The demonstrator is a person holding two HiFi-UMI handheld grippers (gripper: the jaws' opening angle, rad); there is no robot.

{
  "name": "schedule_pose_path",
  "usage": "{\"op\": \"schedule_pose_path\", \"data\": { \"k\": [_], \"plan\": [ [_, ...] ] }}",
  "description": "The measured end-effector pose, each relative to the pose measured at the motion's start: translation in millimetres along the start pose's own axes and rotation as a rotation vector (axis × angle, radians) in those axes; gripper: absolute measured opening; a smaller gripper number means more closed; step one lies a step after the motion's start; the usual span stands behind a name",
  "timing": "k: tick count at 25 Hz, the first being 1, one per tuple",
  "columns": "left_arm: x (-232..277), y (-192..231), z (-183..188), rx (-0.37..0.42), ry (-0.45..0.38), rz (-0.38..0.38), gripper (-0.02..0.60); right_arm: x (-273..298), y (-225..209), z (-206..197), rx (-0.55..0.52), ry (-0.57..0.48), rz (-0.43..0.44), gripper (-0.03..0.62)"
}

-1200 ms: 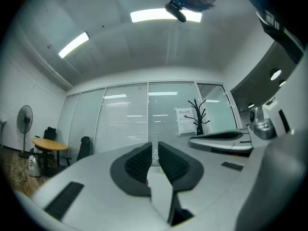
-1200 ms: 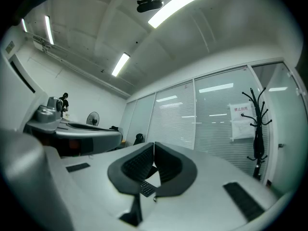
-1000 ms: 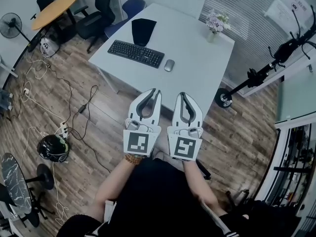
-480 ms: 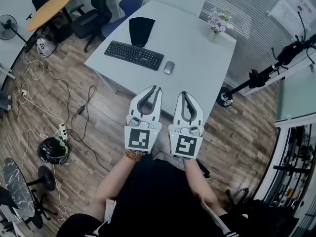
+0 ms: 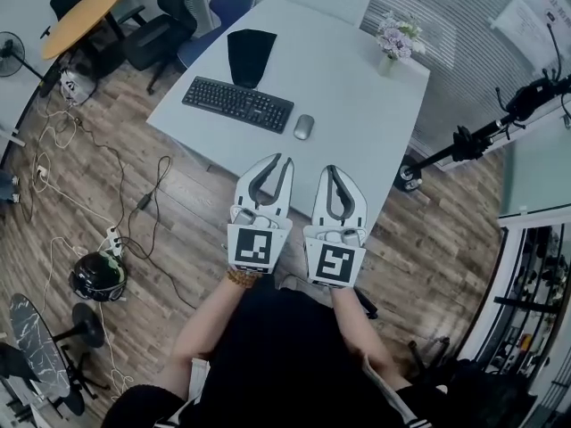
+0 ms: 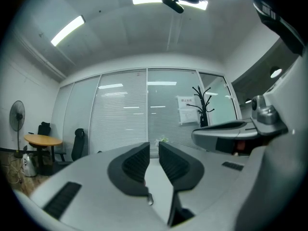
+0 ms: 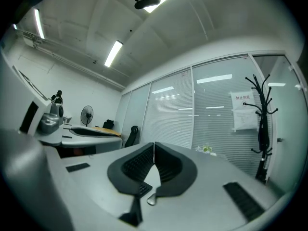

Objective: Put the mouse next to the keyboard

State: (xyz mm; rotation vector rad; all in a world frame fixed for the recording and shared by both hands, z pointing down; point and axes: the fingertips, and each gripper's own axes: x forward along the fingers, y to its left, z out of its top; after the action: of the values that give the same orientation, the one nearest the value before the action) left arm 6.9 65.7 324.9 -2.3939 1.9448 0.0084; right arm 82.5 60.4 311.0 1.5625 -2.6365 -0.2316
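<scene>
A person holds two tools level and side by side, their tips overlapping the near edge of a white counter (image 5: 357,123) in the head view, apparently on approach. The left tool (image 5: 283,161) is all but pressed together with only a sliver of gap. The right tool (image 5: 329,169) is pressed together, and both are empty. The mouse (image 5: 303,127) lies at 12 o'clock from the tools, already just beside the keyboard (image 5: 237,104), at its 4 o'clock end, so little seems left to move. A black pad (image 5: 248,53) stands at 12 o'clock of the keyboard and a flower vase (image 5: 393,41) at 2 o'clock of the mouse, well apart. Nothing blocks the way; cables (image 5: 107,168) and a helmet (image 5: 98,275) litter the floor at 8 o'clock.
</scene>
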Motion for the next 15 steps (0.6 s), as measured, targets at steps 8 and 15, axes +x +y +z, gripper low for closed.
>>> {"op": "schedule_pose_path", "data": {
  "k": [8,15],
  "plan": [
    [30.0,6.3,-20.5,0.012,0.045,-0.022,0.091,22.9,-12.2,-12.9,0.015,0.028,-0.016,0.0],
    [53.0,14.3,-46.8,0.005,0.095,-0.044,0.101,42.5,-19.4,-24.0,0.014,0.051,-0.036,0.002]
  ]
}}
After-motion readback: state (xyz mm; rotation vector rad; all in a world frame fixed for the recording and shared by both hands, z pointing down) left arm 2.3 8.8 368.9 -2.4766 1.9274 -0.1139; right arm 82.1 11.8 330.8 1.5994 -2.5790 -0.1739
